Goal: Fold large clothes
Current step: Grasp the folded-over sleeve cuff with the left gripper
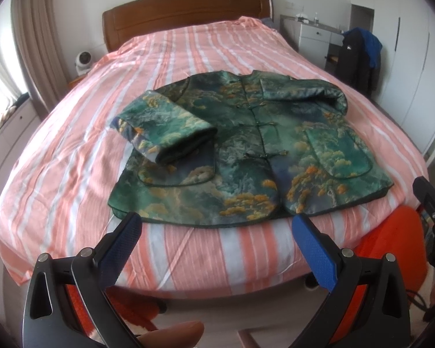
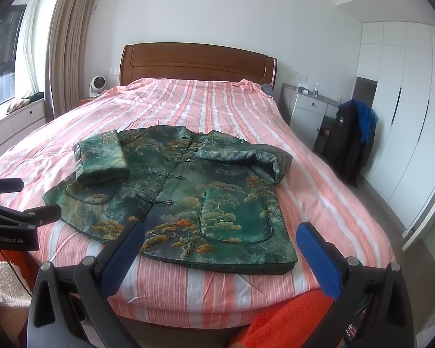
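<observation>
a: where does the jacket (image 1: 246, 150) sit?

b: flat on the bed (image 1: 72, 150), front side up, hem toward the foot edge and collar toward the headboard (image 1: 185, 8). the frog buttons run closed down the middle, so it reads as one flat panel — a sensible base for folding.

a: and the sleeves?

b: both lie across the body instead of out to the sides. the left sleeve (image 1: 165, 133) crosses the chest above the pocket, its cuff pointing inward. the right sleeve (image 2: 246, 156) bends over the shoulder area and looks puffier, less settled. my guess is that narrows the shape into a rectangle ready for a hem-to-collar fold.

a: the tools?

b: the left tool (image 1: 217, 232) hovers short of the hem, spread wide, gripping nothing. the right tool (image 2: 220, 237) hangs over the near hem corner, also spread wide and empty. they sit side by side along the hem, likely so each can take a corner and lift evenly.

a: any risk?

b: the fabric looks thick and slick, so the right sleeve may slide off when the hem lifts.
</observation>
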Demonstrator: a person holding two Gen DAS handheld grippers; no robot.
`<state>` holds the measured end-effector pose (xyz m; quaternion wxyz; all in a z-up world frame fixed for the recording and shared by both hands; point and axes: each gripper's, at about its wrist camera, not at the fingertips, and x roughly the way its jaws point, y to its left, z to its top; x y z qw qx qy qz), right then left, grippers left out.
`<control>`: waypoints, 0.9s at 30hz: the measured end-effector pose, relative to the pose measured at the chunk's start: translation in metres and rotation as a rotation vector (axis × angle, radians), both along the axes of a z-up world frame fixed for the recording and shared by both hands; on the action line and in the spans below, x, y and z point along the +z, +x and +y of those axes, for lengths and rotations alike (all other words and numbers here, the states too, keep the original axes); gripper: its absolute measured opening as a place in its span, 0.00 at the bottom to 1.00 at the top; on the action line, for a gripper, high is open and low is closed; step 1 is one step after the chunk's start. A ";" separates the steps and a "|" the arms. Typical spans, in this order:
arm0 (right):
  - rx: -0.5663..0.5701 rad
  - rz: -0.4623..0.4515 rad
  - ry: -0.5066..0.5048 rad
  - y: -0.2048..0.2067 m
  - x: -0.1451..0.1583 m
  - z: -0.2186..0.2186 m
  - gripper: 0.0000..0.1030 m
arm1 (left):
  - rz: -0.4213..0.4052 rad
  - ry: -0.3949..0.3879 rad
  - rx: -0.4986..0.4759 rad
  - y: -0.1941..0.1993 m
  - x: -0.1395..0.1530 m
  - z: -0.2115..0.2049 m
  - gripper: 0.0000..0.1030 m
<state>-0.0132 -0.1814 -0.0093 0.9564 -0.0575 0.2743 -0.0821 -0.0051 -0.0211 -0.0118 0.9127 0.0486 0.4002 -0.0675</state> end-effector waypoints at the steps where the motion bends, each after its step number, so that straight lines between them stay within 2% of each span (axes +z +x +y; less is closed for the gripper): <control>1: -0.001 0.001 -0.002 0.001 0.000 0.000 1.00 | 0.001 0.001 0.000 0.000 -0.001 0.001 1.00; 3: 0.000 0.002 -0.003 0.000 0.000 0.000 1.00 | 0.008 -0.003 0.005 0.004 -0.002 0.005 1.00; 5: 0.003 0.007 -0.002 0.001 -0.002 0.000 1.00 | 0.026 -0.056 0.020 0.013 -0.004 0.022 1.00; 7: 0.006 0.012 0.003 0.000 -0.004 -0.001 1.00 | 0.067 -0.155 0.068 0.030 -0.007 0.053 1.00; 11: 0.007 0.023 0.022 0.001 -0.006 -0.006 1.00 | 0.169 -0.362 0.193 0.084 -0.029 0.145 1.00; 13: 0.007 0.029 0.033 0.002 -0.008 -0.008 1.00 | 0.214 -0.412 0.227 0.106 -0.046 0.177 1.00; 15: 0.012 0.043 0.057 0.004 -0.011 -0.010 1.00 | 0.263 -0.447 0.208 0.129 -0.066 0.198 1.00; 17: 0.019 0.057 0.079 0.005 -0.014 -0.013 1.00 | 0.329 -0.488 0.140 0.153 -0.089 0.204 1.00; 19: 0.032 0.089 0.141 0.011 -0.020 -0.021 1.00 | 0.373 -0.476 0.099 0.169 -0.107 0.199 1.00; 21: 0.029 0.132 0.249 0.018 -0.027 -0.041 1.00 | 0.407 -0.396 0.060 0.184 -0.125 0.187 0.99; 24: -0.029 0.163 0.329 0.024 -0.035 -0.072 1.00 | 0.439 -0.286 -0.002 0.192 -0.142 0.167 0.98; 25: -0.050 0.165 0.328 0.023 -0.036 -0.079 1.00 | 0.439 -0.262 -0.012 0.190 -0.144 0.162 0.94; 26: -0.071 0.165 0.324 0.022 -0.037 -0.085 1.00 | 0.432 -0.245 -0.031 0.186 -0.144 0.156 0.69; 27: -0.093 0.162 0.314 0.019 -0.037 -0.093 1.00 | 0.436 -0.252 -0.048 0.184 -0.143 0.153 0.53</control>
